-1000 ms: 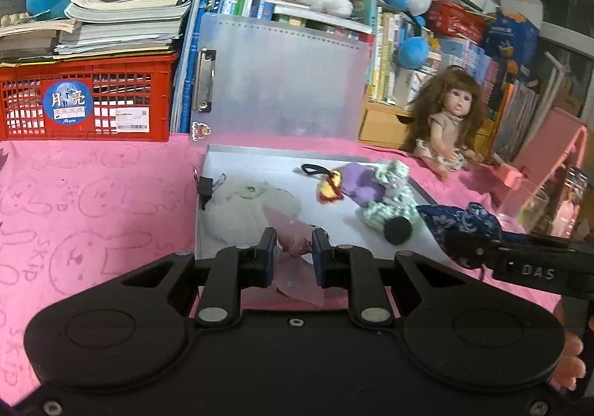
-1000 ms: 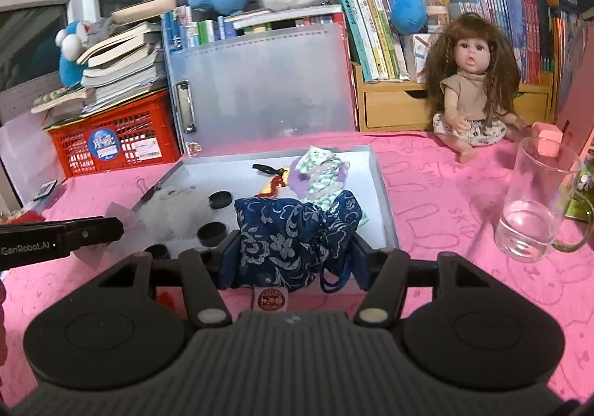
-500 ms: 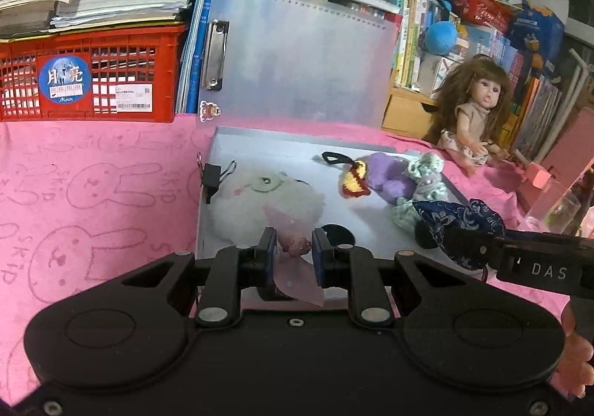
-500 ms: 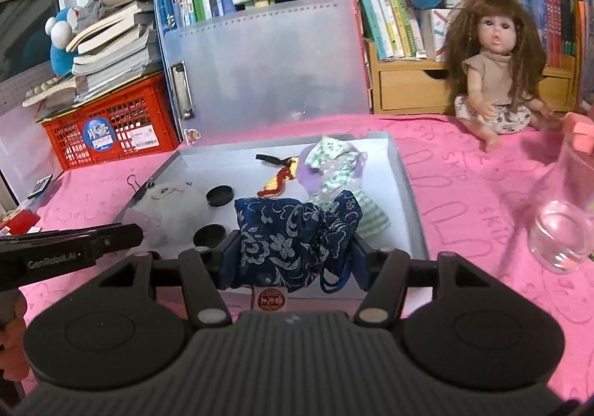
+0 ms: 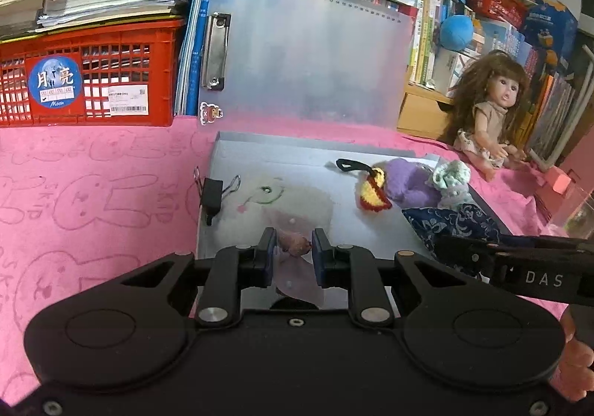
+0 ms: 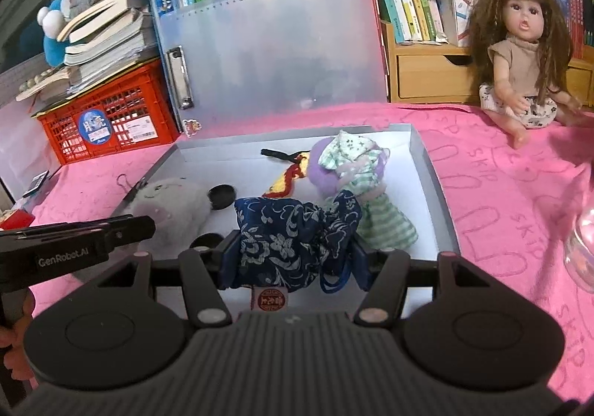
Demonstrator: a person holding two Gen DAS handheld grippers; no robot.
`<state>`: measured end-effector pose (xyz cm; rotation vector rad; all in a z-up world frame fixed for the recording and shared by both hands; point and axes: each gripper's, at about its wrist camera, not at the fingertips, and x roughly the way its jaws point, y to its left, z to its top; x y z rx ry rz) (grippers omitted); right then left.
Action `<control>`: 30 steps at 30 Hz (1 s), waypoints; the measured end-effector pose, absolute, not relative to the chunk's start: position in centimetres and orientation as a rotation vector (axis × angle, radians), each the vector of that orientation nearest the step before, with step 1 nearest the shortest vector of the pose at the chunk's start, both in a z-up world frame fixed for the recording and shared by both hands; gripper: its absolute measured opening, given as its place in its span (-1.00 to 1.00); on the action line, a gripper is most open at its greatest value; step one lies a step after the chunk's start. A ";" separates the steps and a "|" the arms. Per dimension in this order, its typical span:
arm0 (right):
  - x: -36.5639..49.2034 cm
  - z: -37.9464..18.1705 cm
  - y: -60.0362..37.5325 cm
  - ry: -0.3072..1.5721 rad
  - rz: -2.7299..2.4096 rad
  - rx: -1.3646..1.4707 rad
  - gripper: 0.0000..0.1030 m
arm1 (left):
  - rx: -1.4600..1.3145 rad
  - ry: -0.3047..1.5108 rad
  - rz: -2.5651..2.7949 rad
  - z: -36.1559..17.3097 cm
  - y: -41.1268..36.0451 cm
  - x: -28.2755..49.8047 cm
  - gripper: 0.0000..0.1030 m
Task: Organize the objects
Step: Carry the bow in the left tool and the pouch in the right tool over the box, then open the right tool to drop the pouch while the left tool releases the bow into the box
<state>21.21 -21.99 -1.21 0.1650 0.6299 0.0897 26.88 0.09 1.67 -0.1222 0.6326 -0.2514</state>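
- Presently, left hand-held gripper (image 5: 293,255): pinched tight on a small pink tab of the pale grey plush toy (image 5: 282,200), over the shallow grey open box (image 5: 297,152).
- Right hand-held gripper (image 6: 293,254): clamped on a navy floral drawstring fabric pouch (image 6: 293,234), above the box's near edge.
- Purple plush doll in green checked dress (image 6: 349,174): lying inside the box.

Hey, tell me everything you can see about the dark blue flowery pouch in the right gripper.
The blue pouch is soft dark navy cloth printed with pale flowers and scrolls, bunched and crumpled, with a blue cord looping out at its lower right. Below it sits a small pale tag with a round red seal. The right gripper is shut on it, one pad pressing each side, holding it over the near end of the open grey case, in front of the purple plush in the green striped dress.
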 end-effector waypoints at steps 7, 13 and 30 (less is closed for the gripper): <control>22.4 -1.4 -22.9 0.631 0.071 0.181 0.20 | -0.103 0.639 -0.253 1.4 -0.7 28.4 -0.63; 23.3 -1.5 -23.6 0.633 0.055 0.189 0.20 | -0.090 0.642 -0.248 1.4 -1.5 29.6 -0.63; 24.1 -2.3 -23.5 0.658 0.099 0.197 0.21 | -0.079 0.662 -0.254 0.5 -2.5 30.9 -0.61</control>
